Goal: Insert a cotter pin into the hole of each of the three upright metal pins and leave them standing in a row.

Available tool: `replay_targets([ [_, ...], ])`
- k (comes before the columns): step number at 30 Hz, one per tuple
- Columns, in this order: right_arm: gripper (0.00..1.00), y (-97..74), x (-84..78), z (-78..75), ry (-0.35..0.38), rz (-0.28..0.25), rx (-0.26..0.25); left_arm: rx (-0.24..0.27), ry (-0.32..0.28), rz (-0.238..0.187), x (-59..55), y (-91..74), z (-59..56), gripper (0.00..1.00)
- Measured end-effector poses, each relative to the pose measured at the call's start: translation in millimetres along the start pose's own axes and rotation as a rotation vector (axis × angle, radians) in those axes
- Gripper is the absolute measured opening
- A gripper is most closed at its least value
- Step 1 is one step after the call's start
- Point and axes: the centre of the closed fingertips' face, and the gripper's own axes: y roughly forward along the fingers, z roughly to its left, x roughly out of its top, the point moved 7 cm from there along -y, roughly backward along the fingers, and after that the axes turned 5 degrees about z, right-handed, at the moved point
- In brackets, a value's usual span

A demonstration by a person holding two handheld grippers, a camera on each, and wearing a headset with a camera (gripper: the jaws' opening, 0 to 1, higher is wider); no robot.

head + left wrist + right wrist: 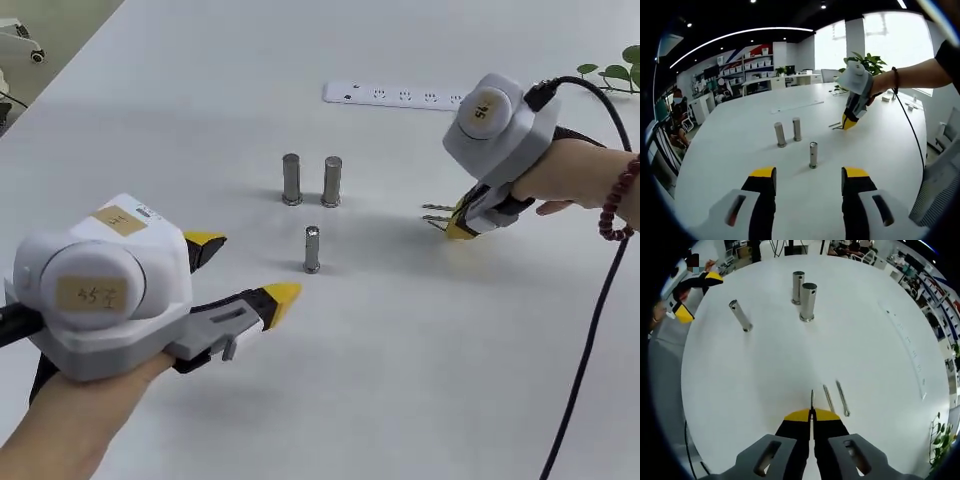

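The white table (420, 380) spreads under everything, with a power strip (400, 96) lying at its far side.

The left gripper (243, 268) is held low at the near left, the left hand (80, 400) beneath it. It is roughly level and points toward the far right. Its yellow-tipped jaws are released and spread wide, with nothing between them.

The right gripper (460, 228) is at the right and points left. The right hand (560, 180) tips its nose down until the tips meet the table. Its jaws are clenched on a cotter pin (811, 399), whose thin shaft pokes out ahead of the tips.

The near metal pin (312, 249) stands upright straight ahead of the left gripper's open jaws, apart from them. Beyond it the left metal pin (291, 180) and the right metal pin (332, 182) stand side by side. All three are well left of the right gripper.

Two loose cotter pins (829, 399) lie flat just beside the right gripper's tips.
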Motion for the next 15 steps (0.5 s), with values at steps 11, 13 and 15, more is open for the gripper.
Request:
replay_targets([
  [11, 0.0, -15.9, 14.3, 25.2, -0.016, -0.122, 0.03, -0.036, -0.033, -0.018, 5.4, -3.6, -5.1, 0.45],
  [13, 0.0, -18.2, 18.2, 35.6, -0.01, -0.168, 0.05, -0.038, -0.038, -0.023, 6.8, -4.3, -5.9, 0.44],
  [15, 0.0, -21.4, 20.6, 47.5, -0.017, -0.195, 0.055, -0.043, -0.043, -0.028, 8.4, -5.0, -7.3, 0.43],
])
